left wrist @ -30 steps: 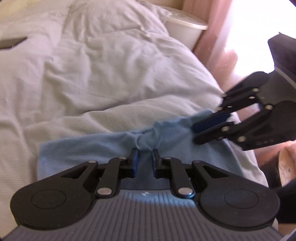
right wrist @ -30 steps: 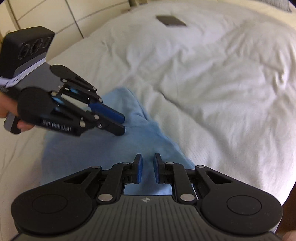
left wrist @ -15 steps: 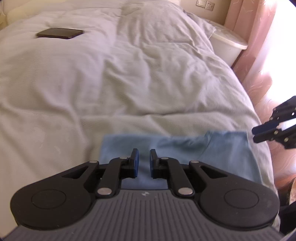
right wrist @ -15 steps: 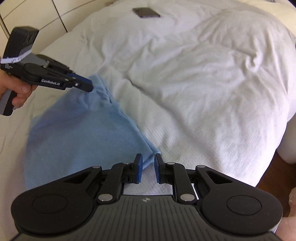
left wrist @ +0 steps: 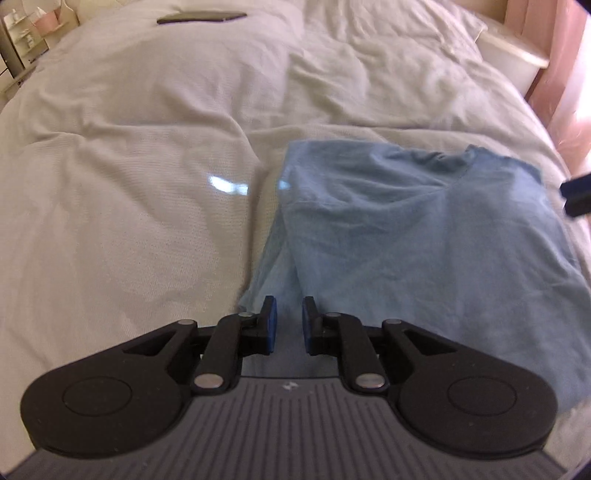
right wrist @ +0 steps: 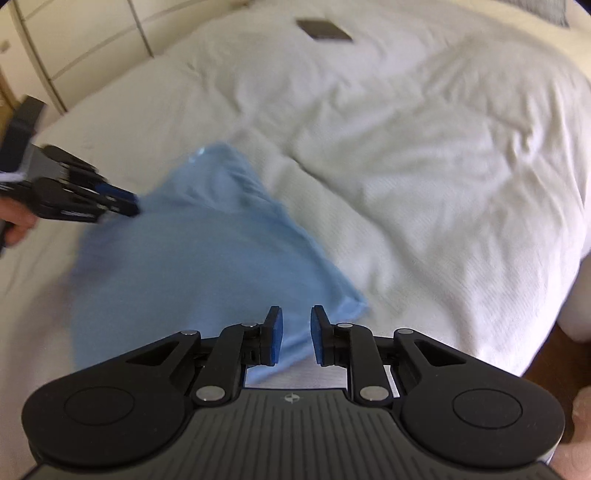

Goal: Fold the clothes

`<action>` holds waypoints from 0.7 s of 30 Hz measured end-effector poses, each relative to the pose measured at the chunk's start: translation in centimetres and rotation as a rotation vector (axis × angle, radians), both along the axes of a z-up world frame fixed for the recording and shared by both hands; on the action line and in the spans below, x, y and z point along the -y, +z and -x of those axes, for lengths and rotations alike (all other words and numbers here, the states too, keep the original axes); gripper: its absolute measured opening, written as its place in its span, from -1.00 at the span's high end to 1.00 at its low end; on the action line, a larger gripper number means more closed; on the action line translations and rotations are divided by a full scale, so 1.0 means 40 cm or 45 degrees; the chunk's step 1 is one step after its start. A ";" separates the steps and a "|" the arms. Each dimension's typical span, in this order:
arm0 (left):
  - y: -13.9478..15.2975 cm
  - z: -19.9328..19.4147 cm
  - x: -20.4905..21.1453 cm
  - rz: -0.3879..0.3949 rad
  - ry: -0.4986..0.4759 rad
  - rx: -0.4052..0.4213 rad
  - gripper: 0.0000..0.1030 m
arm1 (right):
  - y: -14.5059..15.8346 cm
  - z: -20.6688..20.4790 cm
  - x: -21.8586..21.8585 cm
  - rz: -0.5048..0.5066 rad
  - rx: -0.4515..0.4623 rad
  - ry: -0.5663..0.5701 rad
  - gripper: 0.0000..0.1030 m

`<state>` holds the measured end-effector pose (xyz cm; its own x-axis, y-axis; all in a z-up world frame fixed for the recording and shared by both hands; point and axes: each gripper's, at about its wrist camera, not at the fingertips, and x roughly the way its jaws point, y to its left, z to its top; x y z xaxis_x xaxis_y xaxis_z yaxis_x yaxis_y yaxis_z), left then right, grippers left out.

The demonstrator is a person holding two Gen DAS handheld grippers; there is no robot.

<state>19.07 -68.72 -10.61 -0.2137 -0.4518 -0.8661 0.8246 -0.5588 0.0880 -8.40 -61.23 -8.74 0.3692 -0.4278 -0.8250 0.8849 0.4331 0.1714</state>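
A light blue T-shirt (left wrist: 413, 236) lies spread on the white duvet near the bed's edge; it also shows in the right wrist view (right wrist: 192, 258). My left gripper (left wrist: 289, 321) is open with a narrow gap, empty, just above the shirt's near left edge. My right gripper (right wrist: 296, 332) is open with a narrow gap, empty, over the shirt's near corner. The left gripper shows at the left of the right wrist view (right wrist: 122, 203), at the shirt's far side. The right gripper's fingertips (left wrist: 576, 195) show at the right edge of the left wrist view.
A white rumpled duvet (left wrist: 147, 166) covers the bed. A dark phone (left wrist: 201, 16) lies on it far back, also in the right wrist view (right wrist: 324, 29). A white tub (left wrist: 509, 62) and pink curtain (left wrist: 569, 74) stand beside the bed. Cupboard doors (right wrist: 92, 33) stand at left.
Both grippers have pulled back from the shirt's middle to its opposite sides. The shirt, bunched a second ago, now lies spread flatter. Both jaws stay slightly open and empty.
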 end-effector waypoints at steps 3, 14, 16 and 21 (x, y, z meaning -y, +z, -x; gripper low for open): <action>-0.002 0.001 -0.047 0.012 -0.033 -0.018 0.78 | 0.012 -0.059 -0.034 -0.005 0.066 0.018 0.51; -0.025 -0.080 -0.144 0.078 -0.149 0.058 0.72 | -0.086 -0.112 -0.166 -0.085 -0.038 -0.077 0.49; -0.009 -0.104 -0.167 0.104 -0.203 0.106 0.59 | -0.075 -0.101 -0.191 -0.078 -0.077 -0.094 0.47; 0.017 -0.130 -0.248 0.220 -0.443 0.279 0.43 | -0.001 -0.140 -0.257 0.026 -0.137 -0.021 0.46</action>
<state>24.26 -58.80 -9.94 -0.1984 -0.5278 -0.8258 0.5418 -0.7612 0.3564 -2.78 -50.93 -8.79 0.2717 -0.4505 -0.8504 0.9048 0.4208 0.0661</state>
